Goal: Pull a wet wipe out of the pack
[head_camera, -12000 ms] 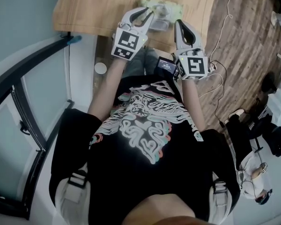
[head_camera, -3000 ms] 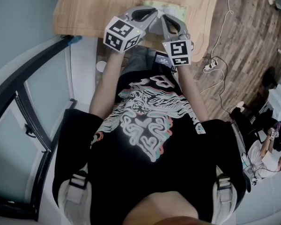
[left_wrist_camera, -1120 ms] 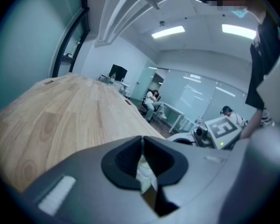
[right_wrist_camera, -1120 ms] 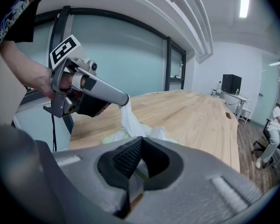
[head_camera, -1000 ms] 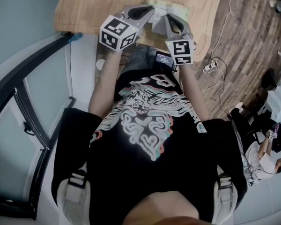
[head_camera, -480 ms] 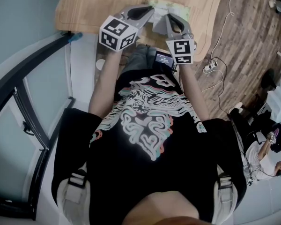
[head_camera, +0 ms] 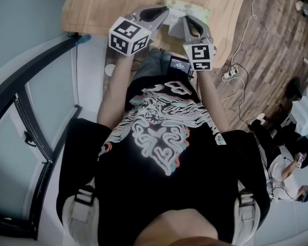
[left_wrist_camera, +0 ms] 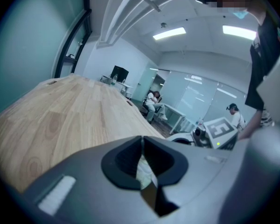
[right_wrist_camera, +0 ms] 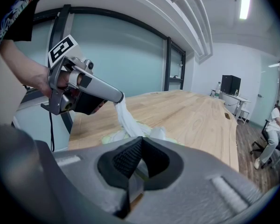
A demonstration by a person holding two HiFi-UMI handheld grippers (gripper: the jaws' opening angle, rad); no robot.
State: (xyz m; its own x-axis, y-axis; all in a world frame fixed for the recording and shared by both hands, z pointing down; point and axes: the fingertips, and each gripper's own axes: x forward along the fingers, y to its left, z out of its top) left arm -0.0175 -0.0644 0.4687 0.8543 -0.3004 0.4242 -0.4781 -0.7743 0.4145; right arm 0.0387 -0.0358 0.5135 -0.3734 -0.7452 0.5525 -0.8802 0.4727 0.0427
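White wet wipe [right_wrist_camera: 125,116], clamped between the closed fingers of the left gripper [left_wrist_camera: 142,146], rises from the pack [right_wrist_camera: 108,136] on the wooden table [right_wrist_camera: 191,108]; right gripper [right_wrist_camera: 141,144] fingers pressed together, just before the pack.

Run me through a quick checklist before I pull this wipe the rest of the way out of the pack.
1. Grip: left gripper has its jaws shut on the wet wipe: ok.
2. Wipe clear of the pack: not ok, its lower end runs into the pack.
3. Pack resting on the table: ok.
4. Pack held down by the right gripper: cannot tell; its jaws are together, but contact with the pack is hidden.
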